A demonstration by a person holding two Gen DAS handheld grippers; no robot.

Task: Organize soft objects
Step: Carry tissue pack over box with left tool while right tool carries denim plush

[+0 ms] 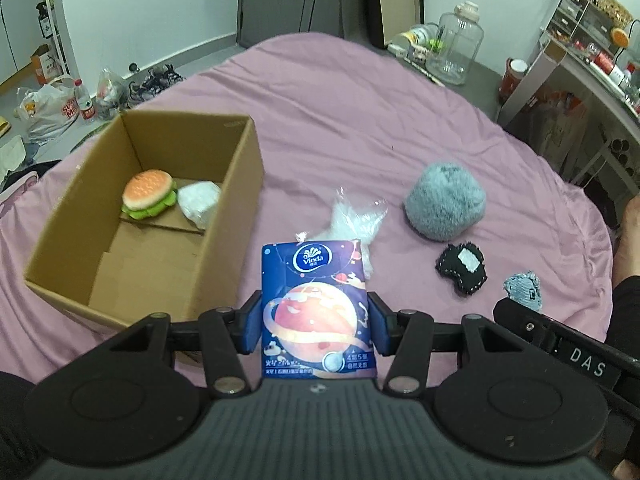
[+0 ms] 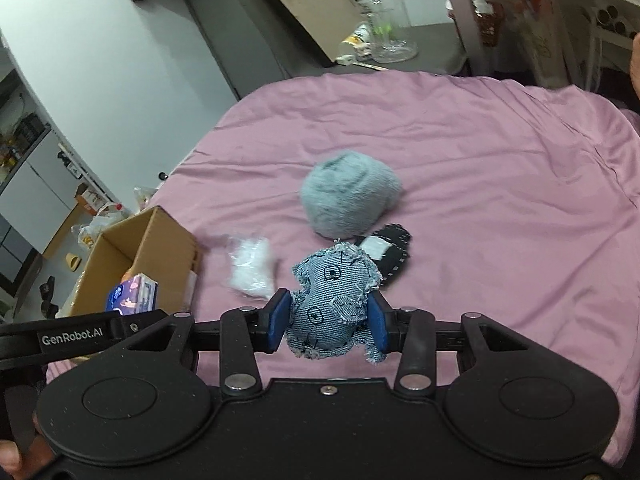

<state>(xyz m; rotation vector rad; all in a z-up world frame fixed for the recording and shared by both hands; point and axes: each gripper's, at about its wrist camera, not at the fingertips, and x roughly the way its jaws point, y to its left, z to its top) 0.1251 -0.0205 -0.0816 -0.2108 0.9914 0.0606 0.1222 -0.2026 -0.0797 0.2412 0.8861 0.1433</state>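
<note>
My left gripper [image 1: 316,322] is shut on a blue Vinda tissue pack [image 1: 316,312], held just right of an open cardboard box [image 1: 240,184]. In the box lie a burger toy [image 1: 149,195] and a white wrapped bundle [image 1: 199,201]. My right gripper [image 2: 329,320] is shut on a blue denim stuffed toy [image 2: 332,304] above the pink bed. On the bed lie a grey fluffy ball [image 1: 445,205], a white fluff in clear plastic [image 1: 352,222] and a black stitched pad [image 1: 462,268]. The tissue pack [image 2: 132,294] and box [image 2: 168,248] also show in the right wrist view.
The pink bedsheet [image 1: 360,120] covers the whole work area. A clear glass jar [image 1: 456,48] and bottles stand past the far edge. Shelves [image 1: 592,40] are at the right. Bags and bottles lie on the floor [image 1: 60,108] to the left.
</note>
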